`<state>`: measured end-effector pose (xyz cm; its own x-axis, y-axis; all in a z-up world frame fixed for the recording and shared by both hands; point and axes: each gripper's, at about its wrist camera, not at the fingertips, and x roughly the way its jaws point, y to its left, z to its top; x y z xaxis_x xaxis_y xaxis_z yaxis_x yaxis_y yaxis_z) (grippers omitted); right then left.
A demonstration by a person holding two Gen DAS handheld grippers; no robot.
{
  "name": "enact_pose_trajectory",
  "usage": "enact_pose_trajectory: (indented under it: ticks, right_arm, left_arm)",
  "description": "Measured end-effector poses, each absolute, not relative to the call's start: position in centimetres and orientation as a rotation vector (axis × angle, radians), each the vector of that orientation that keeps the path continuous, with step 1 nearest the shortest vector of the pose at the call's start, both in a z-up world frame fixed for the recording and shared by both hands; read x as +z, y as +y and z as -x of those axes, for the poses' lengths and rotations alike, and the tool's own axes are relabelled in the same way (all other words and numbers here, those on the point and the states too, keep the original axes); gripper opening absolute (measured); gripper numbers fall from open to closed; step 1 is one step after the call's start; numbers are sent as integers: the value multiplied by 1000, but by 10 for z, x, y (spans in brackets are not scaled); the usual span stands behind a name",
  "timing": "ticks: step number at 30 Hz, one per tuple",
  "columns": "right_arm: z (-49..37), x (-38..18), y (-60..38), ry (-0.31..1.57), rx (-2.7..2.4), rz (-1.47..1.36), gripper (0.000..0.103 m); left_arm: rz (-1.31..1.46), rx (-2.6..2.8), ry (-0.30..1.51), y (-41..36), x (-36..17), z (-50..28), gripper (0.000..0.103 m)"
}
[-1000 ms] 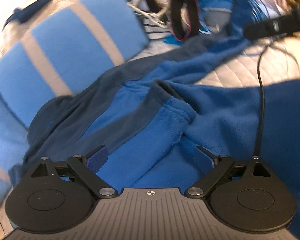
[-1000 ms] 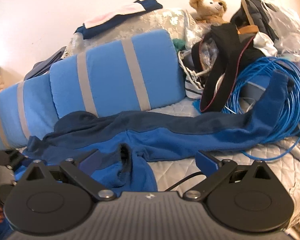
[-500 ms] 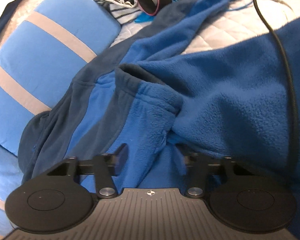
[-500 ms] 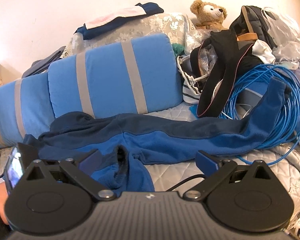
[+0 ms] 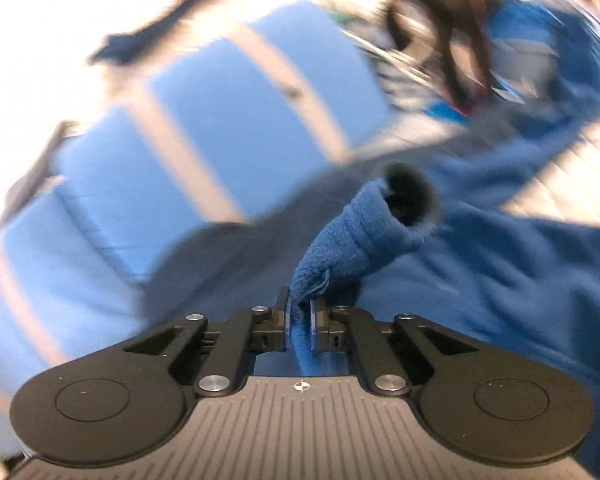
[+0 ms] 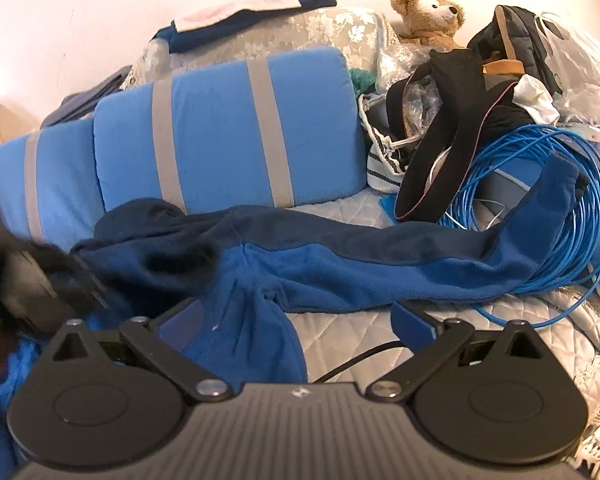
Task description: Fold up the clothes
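A blue fleece top with dark navy panels lies spread across a quilted bed, one sleeve reaching right onto a coil of blue cable. In the left wrist view my left gripper is shut on the other sleeve, whose dark-lined cuff opening is lifted and faces the camera. That view is blurred by motion. My right gripper stands open low over the fleece, nothing between its blue pads. The left gripper shows as a dark blur at the left edge of the right wrist view.
Light blue cushions with grey stripes line the back. A coil of blue cable, black bags, plastic bags and a teddy bear crowd the back right. A thin black cable crosses the quilted cover.
My left gripper went from wide open over the fleece to shut on the sleeve near its cuff, then lifted it and swung. The right gripper stayed put and open.
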<state>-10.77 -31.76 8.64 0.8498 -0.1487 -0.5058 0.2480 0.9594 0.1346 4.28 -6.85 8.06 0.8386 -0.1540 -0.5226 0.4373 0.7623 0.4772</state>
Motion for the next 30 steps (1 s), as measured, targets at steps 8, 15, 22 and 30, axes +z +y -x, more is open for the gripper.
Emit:
enact_pose_trajectory:
  ticks: [8,15,22,30]
  right_arm:
    - [98,86,-301,556,-209,-104,103]
    - [91,86,-286,567,-203,-23,103]
    - [89,85,-265,566,-200,90,103]
    - [91,86,-260,561,-173,123,103]
  left_arm:
    - [-259,120,313,150,185,-17,9]
    - [-113,703,367,331,168,56,79]
    - [53,680,487,367,123,95,82]
    - [83,529,539,342,101,90,83]
